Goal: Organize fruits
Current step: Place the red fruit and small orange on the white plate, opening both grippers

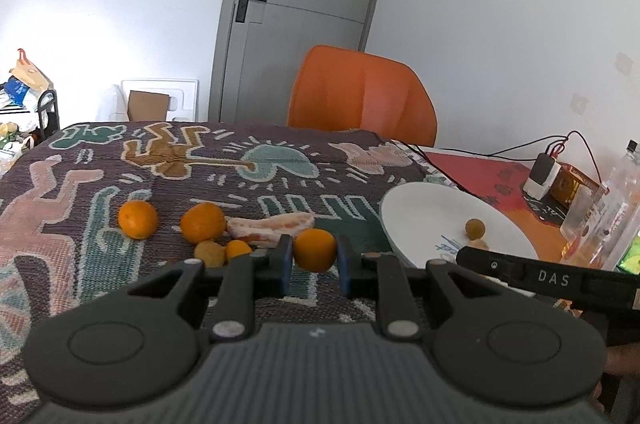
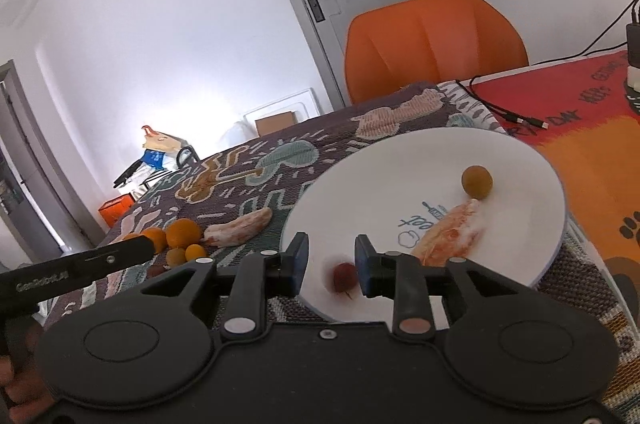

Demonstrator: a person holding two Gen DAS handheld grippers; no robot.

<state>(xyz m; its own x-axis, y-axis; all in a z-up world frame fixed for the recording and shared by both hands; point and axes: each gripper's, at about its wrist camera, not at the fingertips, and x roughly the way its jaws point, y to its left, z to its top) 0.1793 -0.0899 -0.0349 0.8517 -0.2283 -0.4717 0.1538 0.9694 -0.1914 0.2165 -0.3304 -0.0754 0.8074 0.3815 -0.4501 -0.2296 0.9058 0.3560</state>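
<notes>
My left gripper point(image 1: 315, 266) is shut on an orange point(image 1: 315, 250), held above the patterned cloth just left of the white plate point(image 1: 424, 208). Two more oranges point(image 1: 138, 219) point(image 1: 203, 223), two small fruits point(image 1: 210, 253) and a peeled pomelo segment point(image 1: 272, 226) lie on the cloth beyond it. My right gripper point(image 2: 331, 266) hangs over the plate's point(image 2: 380, 184) near edge. A small red fruit point(image 2: 345, 276), blurred, sits between its fingers close to the right pad, and the left pad stands clear of it. The plate also holds a yellow-green round fruit point(image 2: 477, 181) and a pomelo segment point(image 2: 452, 232).
An orange chair point(image 1: 360, 92) stands behind the table. Black cables point(image 2: 504, 112) and a charger point(image 1: 542, 176) lie on the red-orange mat to the right. A clear bottle point(image 1: 612, 200) stands at the far right. A grey door and boxes lie beyond.
</notes>
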